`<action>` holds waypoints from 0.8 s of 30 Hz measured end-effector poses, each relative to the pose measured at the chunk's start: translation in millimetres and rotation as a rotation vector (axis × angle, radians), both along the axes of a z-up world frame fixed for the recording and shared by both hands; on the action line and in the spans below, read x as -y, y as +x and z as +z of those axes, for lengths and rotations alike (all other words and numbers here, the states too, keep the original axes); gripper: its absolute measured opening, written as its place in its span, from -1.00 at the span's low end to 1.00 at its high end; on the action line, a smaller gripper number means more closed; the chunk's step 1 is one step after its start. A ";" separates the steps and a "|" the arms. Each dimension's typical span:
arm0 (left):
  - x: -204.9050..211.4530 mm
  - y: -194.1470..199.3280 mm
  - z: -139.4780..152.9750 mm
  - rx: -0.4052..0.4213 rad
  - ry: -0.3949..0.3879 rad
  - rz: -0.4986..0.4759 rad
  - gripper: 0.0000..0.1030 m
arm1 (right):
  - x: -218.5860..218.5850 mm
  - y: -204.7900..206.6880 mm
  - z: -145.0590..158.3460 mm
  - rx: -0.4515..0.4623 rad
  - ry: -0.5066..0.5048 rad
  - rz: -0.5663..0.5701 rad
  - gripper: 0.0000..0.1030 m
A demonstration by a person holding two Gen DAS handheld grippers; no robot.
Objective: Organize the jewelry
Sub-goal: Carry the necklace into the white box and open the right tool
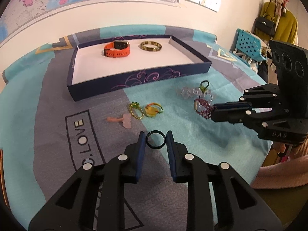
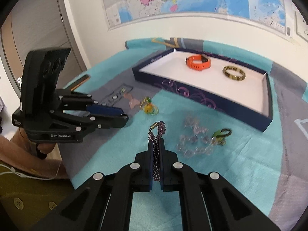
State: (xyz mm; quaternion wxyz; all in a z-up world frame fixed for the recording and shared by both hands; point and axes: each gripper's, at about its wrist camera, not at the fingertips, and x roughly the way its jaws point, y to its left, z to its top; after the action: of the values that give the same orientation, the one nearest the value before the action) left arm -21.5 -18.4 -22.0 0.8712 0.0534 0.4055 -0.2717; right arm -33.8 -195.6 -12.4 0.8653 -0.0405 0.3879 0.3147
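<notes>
A dark blue tray (image 1: pixel 134 80) with a white floor holds an orange watch (image 1: pixel 116 49) and a gold bangle (image 1: pixel 150 46); the tray also shows in the right wrist view (image 2: pixel 202 98). My left gripper (image 1: pixel 155 139) has its jaws around a black ring (image 1: pixel 156 139) on the cloth, touching or nearly touching it. My right gripper (image 2: pixel 156 142) is shut on a purple bead bracelet (image 2: pixel 156 134), also seen in the left wrist view (image 1: pixel 202 107). A clear crystal bracelet (image 2: pixel 192 138), a green-black hair tie (image 2: pixel 221 133), a yellow pendant (image 1: pixel 153 110), a green-gold ring (image 1: pixel 135 110) and a pink charm (image 1: pixel 121 120) lie loose.
The table is covered by a teal and grey cloth (image 1: pixel 48 105) printed with "LOVE". A wall with a map stands behind the tray. A blue chair (image 1: pixel 248 45) and hanging clothes are off the right edge.
</notes>
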 end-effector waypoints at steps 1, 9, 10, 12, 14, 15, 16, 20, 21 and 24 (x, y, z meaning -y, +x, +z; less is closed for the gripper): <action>-0.7 0.2 2.2 0.004 -0.006 0.001 -0.56 | 0.8 1.4 2.3 0.004 0.006 -0.003 -0.93; -5.8 12.4 22.3 0.053 -0.040 0.022 -0.56 | 11.7 24.1 24.8 0.067 0.007 -0.053 -0.93; -5.8 15.3 25.6 0.065 -0.040 0.027 -0.56 | 13.4 28.3 28.0 0.077 0.005 -0.059 -0.93; -4.9 20.5 30.1 0.080 -0.041 0.031 -0.56 | 17.3 36.4 32.2 0.088 0.004 -0.069 -0.93; -3.8 28.4 34.1 0.091 -0.038 0.039 -0.56 | 20.5 45.5 35.7 0.099 -0.004 -0.081 -0.93; -3.5 33.5 36.0 0.095 -0.037 0.043 -0.56 | 22.0 50.9 37.9 0.106 -0.008 -0.087 -0.93; -3.4 38.8 37.9 0.099 -0.038 0.047 -0.56 | 23.6 56.2 39.8 0.111 -0.011 -0.093 -0.93; -4.1 56.0 44.8 0.108 -0.037 0.060 -0.56 | 28.3 76.6 42.0 0.115 -0.023 -0.110 -0.92; -3.7 59.7 46.1 0.112 -0.036 0.062 -0.56 | 28.6 80.5 41.5 0.115 -0.028 -0.112 -0.92; -2.8 73.5 48.5 0.110 -0.040 0.068 -0.56 | 30.4 94.0 38.9 0.104 -0.039 -0.114 -0.92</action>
State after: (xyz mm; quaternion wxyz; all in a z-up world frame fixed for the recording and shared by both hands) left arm 52.0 -15.6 26.4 0.9017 0.0371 0.3533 -0.2466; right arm 60.1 -226.0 26.5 0.8998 -0.0514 0.3503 0.2550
